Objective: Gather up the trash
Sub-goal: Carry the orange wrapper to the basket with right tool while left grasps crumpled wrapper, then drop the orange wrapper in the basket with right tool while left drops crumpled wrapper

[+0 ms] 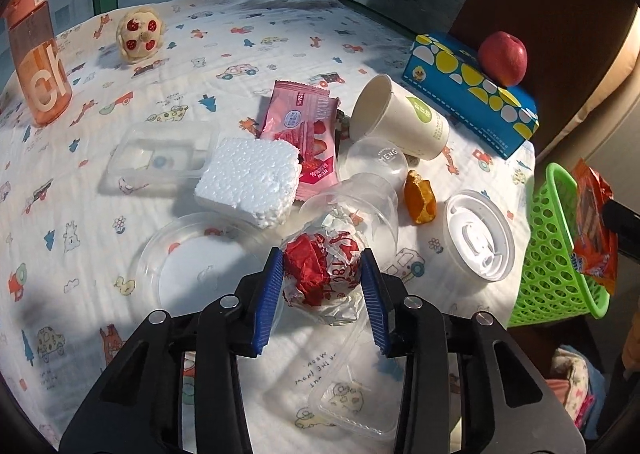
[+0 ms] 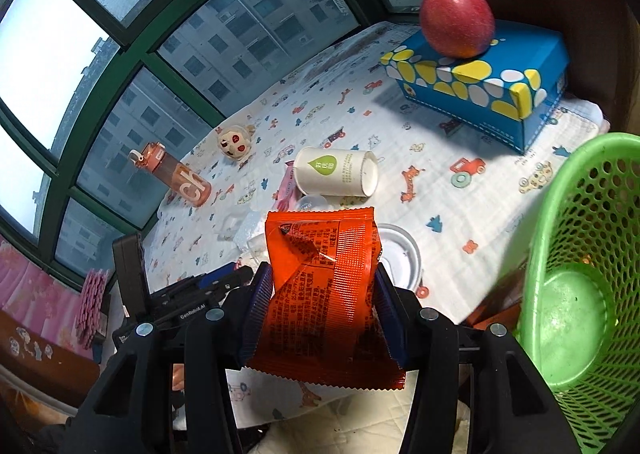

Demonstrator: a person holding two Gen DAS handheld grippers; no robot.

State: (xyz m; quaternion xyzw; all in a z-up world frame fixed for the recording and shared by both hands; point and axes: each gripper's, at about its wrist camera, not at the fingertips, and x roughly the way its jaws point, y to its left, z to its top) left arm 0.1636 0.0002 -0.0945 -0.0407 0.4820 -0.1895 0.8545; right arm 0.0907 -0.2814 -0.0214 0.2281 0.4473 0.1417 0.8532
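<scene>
My left gripper (image 1: 321,258) points down at the table, its blue pads pressed on both sides of a crumpled red-and-white wrapper ball (image 1: 324,278) that rests on the cloth. Around it lie a foam block (image 1: 250,180), a pink snack wrapper (image 1: 308,134), a tipped paper cup (image 1: 400,118), a clear cup (image 1: 360,198), a white lid (image 1: 480,234) and an orange scrap (image 1: 420,198). My right gripper (image 2: 323,272) is shut on an orange snack packet (image 2: 320,302), held in the air just left of the green mesh basket (image 2: 580,254). The left wrist view shows that packet (image 1: 594,222) at the basket's (image 1: 548,254) rim.
A blue tissue box (image 1: 472,90) with a red apple (image 1: 502,58) on top sits at the table's far right. An orange bottle (image 1: 36,54) and a plush toy (image 1: 138,34) stand at the far left. Clear plastic trays (image 1: 160,158) lie near my left gripper. A window runs behind the table.
</scene>
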